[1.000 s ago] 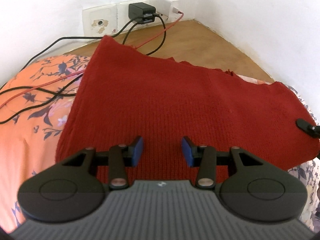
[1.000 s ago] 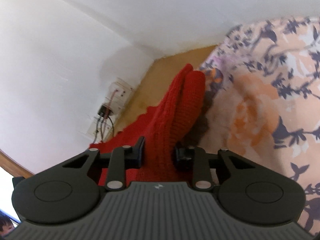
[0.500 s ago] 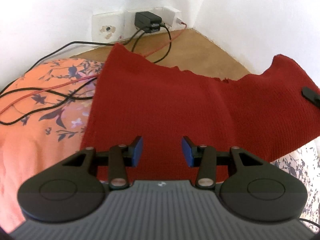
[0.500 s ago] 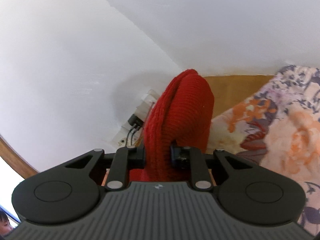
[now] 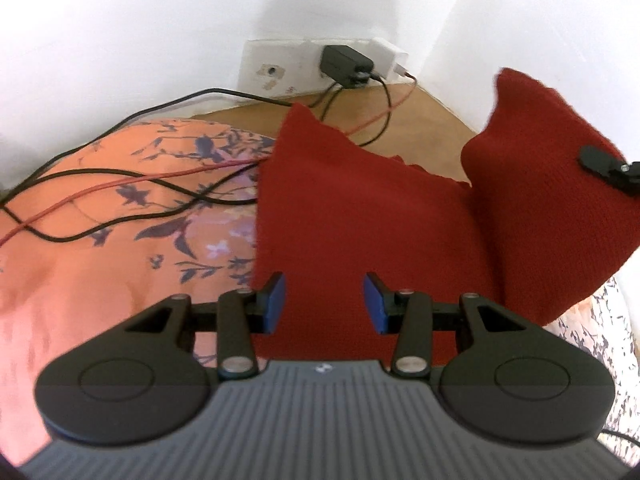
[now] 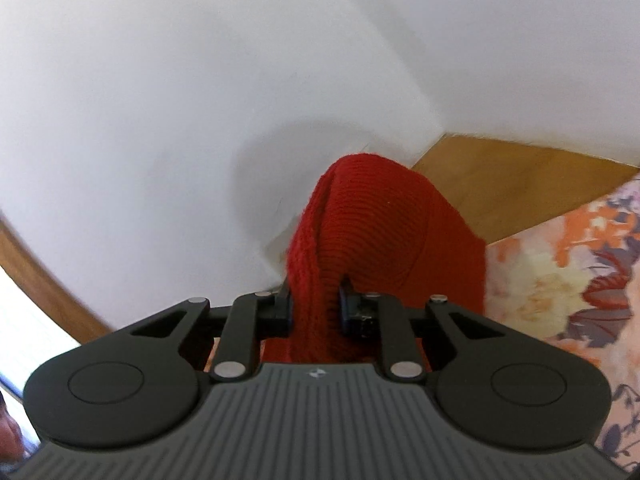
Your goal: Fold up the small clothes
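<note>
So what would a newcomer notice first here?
The red knit cloth on the floral bedspread, its right end lifted by the right hand-held gripper clamped on it. Then the open left hand-held gripper over the cloth, and cables trailing from the wall socket.

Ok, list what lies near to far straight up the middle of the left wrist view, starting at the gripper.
Open left gripper → dark red knitted cloth lying flat on the floral bedsheet → brown wooden floor with black cable crossing it → black plug-in charger on the white wall socket strip → white wall.
</note>
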Available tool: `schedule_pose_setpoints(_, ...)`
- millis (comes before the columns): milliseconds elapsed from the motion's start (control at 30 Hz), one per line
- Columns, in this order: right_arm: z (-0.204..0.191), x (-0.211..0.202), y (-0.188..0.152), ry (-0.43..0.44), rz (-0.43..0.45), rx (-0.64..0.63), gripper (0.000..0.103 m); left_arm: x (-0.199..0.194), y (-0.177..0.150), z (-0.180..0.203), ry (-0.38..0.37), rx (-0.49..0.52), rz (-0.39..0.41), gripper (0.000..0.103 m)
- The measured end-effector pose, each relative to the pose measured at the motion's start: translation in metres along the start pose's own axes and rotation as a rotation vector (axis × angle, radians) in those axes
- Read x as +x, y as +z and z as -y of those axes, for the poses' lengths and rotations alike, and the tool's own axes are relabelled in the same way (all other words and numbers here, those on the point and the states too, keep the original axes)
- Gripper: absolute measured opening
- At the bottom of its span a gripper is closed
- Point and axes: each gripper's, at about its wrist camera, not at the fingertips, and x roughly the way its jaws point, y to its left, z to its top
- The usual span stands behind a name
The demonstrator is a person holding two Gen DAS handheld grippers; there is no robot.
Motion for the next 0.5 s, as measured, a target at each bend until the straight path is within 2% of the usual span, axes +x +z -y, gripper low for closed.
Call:
schedule_pose_setpoints(300,-0.031,0.069,-0.028,-0.021,-0.167,-0.082,0.022,-0.003,-0.002,-0.022,0.006,-0.03,0.002,0.044)
schedule_pose_setpoints(500,-0.041,0.106,-0.053,-0.04,-0.275,-0.125,0.026,-0.004,-0.001,-0.031,0.003,-0.047,0.009,0.045)
